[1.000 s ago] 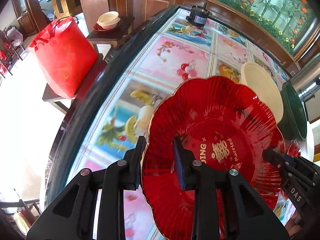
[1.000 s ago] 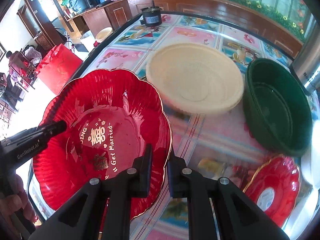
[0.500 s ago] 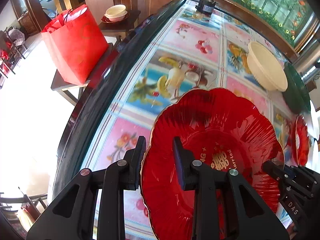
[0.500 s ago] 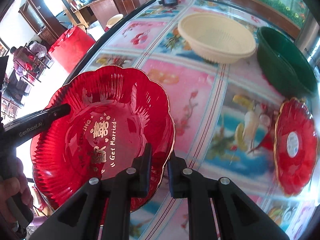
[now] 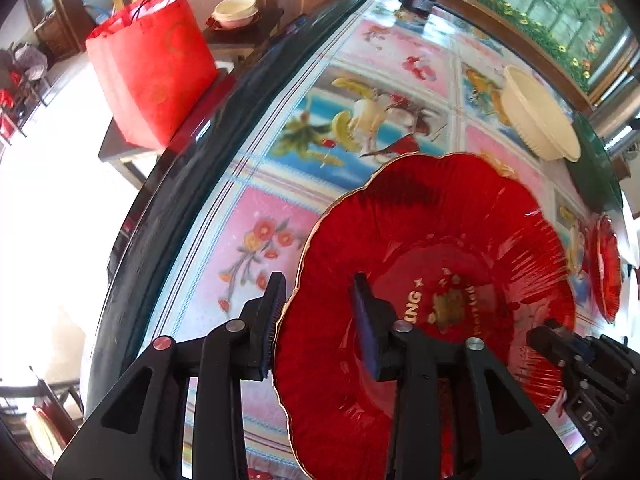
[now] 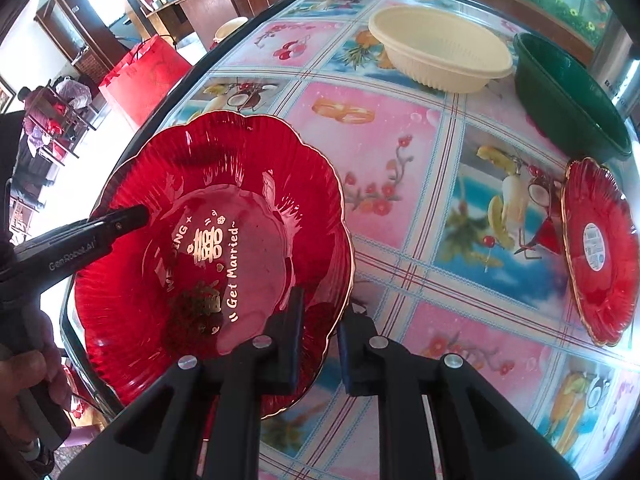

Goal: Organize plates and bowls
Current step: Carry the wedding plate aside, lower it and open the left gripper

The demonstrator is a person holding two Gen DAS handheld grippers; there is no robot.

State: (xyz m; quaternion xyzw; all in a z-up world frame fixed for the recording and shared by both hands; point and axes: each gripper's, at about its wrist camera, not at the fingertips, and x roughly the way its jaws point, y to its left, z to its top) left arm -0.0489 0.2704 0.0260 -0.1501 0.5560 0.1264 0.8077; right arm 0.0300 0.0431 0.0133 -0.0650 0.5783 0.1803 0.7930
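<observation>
Left wrist view: my left gripper (image 5: 318, 322) is opening off the red scalloped plate (image 5: 436, 248); the right gripper (image 6: 320, 330), opening, barely pinches its rim near the table (image 6: 400, 152) edge — it might tip.

Bare tablecloth (image 6: 400, 208) ahead — bowls (image 6: 440, 56) crowd its far edge.

Daylight from windows behind me; floor (image 5: 48, 208) at left of my left view blown out white. Glare streaks on red plate (image 6: 208, 248) and glossy tablecloth (image 6: 400, 152). My left view is motion-blurred, esp. plate lettering; right view sharper. Strong fisheye bend, dark corners in both. My jaws throw soft shadows on the plate.
</observation>
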